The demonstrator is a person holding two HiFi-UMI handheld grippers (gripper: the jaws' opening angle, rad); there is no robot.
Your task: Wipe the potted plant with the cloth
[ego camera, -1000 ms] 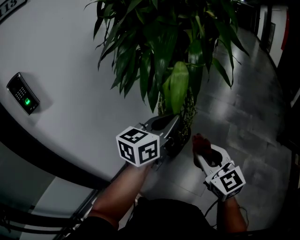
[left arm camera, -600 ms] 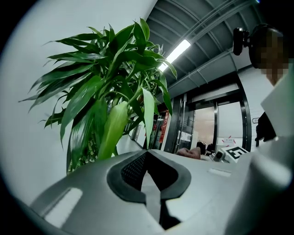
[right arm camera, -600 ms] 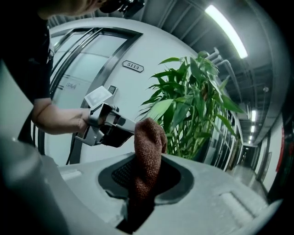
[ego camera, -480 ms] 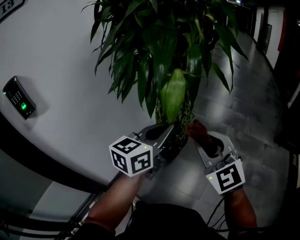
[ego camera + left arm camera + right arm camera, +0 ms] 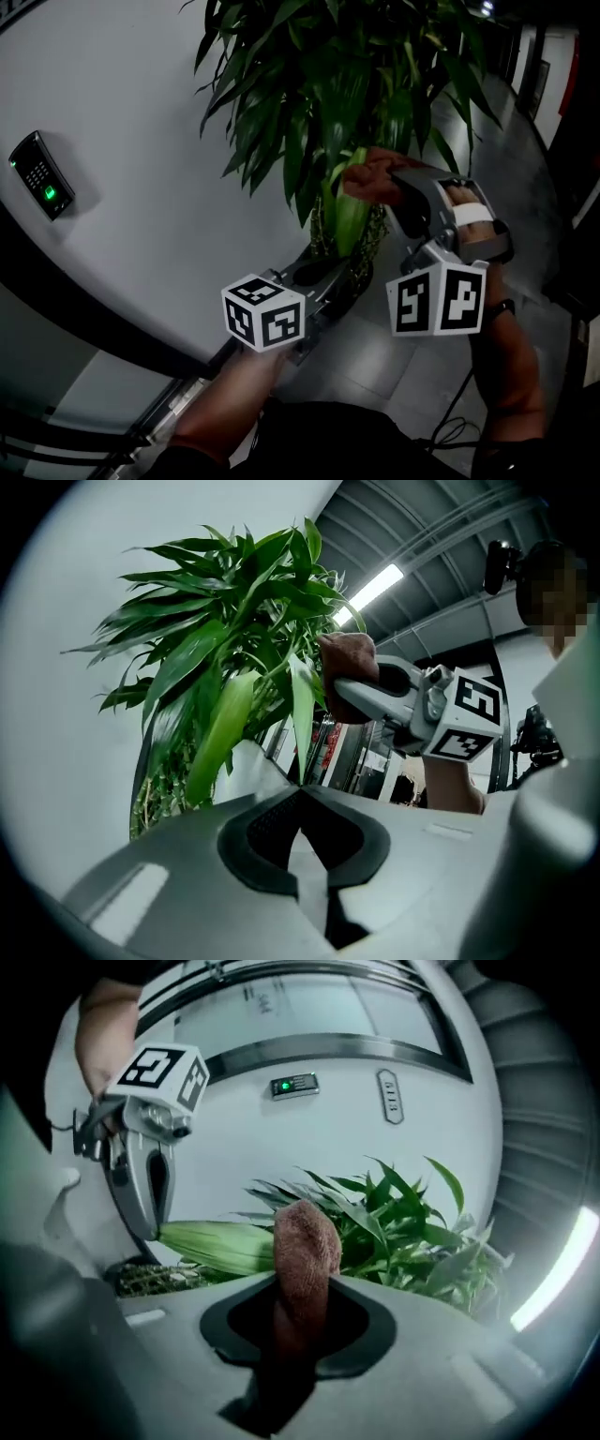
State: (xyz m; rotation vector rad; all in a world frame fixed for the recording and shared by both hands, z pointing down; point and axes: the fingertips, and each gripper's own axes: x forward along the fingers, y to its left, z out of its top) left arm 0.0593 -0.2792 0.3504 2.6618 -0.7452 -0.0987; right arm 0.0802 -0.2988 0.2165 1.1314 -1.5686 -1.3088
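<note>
White wall (image 5: 141, 141) fills the left side of the head view, and on it sits a small dark keypad reader (image 5: 39, 175) with a green light showing. A dark band (image 5: 84, 305) runs along the wall lower down.

Right of that, low in the view, the left hand-held gripper (image 5: 299, 797) points level toward the base of the potted plant (image 5: 347, 84). In its own view its jaws are closed together with no gap between them. A pale green leaf (image 5: 349, 217) hangs down from the plant and its tip reaches the tips of these jaws. Whether the tip is nipped between them or only rests against them cannot be told.

The plant stands close to the wall, on the floor, with long dark green leaves spreading above both grippers and mottled stems (image 5: 377, 234) below them.

Further right and higher up, the right hand-held gripper (image 5: 302, 1288) is clamped on the cloth (image 5: 305, 1237), a reddish-brown terry wad that sticks out beyond its jaw tips. The cloth sits at the upper part of the pale leaf and looks to be touching it, among the darker leaves. The gripper is rolled on its side, with the person's hand wrapped round the handle behind it.

Grey tiled floor (image 5: 534, 216) stretches away on the far right.
</note>
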